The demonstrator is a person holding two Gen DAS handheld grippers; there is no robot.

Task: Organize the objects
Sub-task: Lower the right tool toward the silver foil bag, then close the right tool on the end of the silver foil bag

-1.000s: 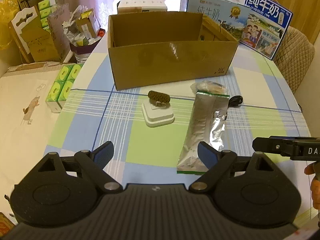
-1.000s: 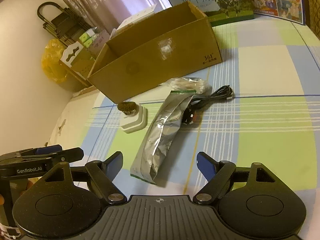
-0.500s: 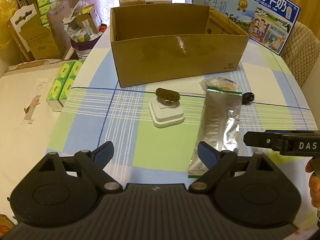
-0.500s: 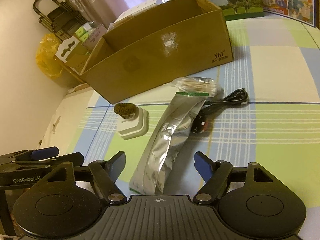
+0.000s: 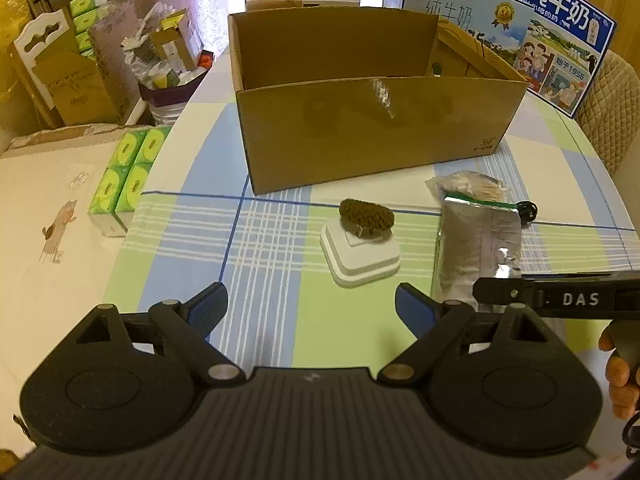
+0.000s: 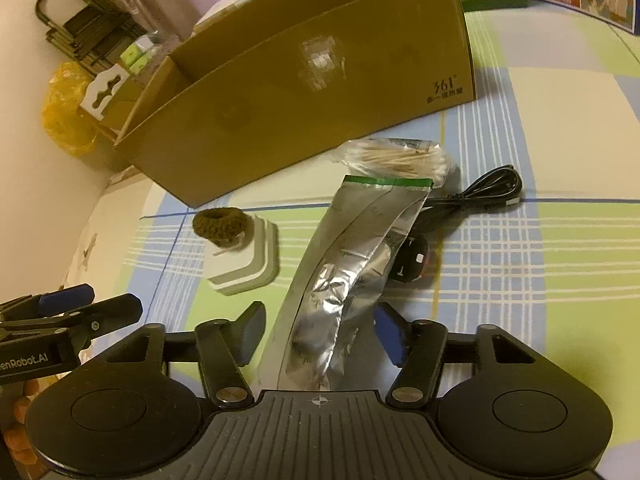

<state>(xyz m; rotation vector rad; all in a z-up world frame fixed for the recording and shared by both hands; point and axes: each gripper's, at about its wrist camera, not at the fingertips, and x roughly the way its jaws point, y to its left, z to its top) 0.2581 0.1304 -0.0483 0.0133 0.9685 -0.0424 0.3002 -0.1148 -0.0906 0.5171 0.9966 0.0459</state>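
An open cardboard box (image 5: 372,136) stands at the back of the checked table; it also shows in the right wrist view (image 6: 304,92). In front lie a white stepped block (image 5: 360,258) with a brown knitted piece (image 5: 366,214) on it, a long silver foil pouch (image 6: 344,272), a bag of cotton swabs (image 6: 396,158) and a black cable (image 6: 476,192). My right gripper (image 6: 320,330) is open, its fingers on either side of the pouch's near end. My left gripper (image 5: 310,306) is open and empty, short of the white block.
Milk cartons (image 5: 560,52) stand behind the box. Green tissue packs (image 5: 126,176) lie at the table's left edge. Clutter and bags (image 5: 160,64) fill the back left. A small black device (image 6: 410,264) lies partly under the pouch. A padded chair (image 5: 612,120) is at the right.
Both grippers have moved forward toward the objects. The right gripper's open fingers now straddle the near end of the foil pouch.
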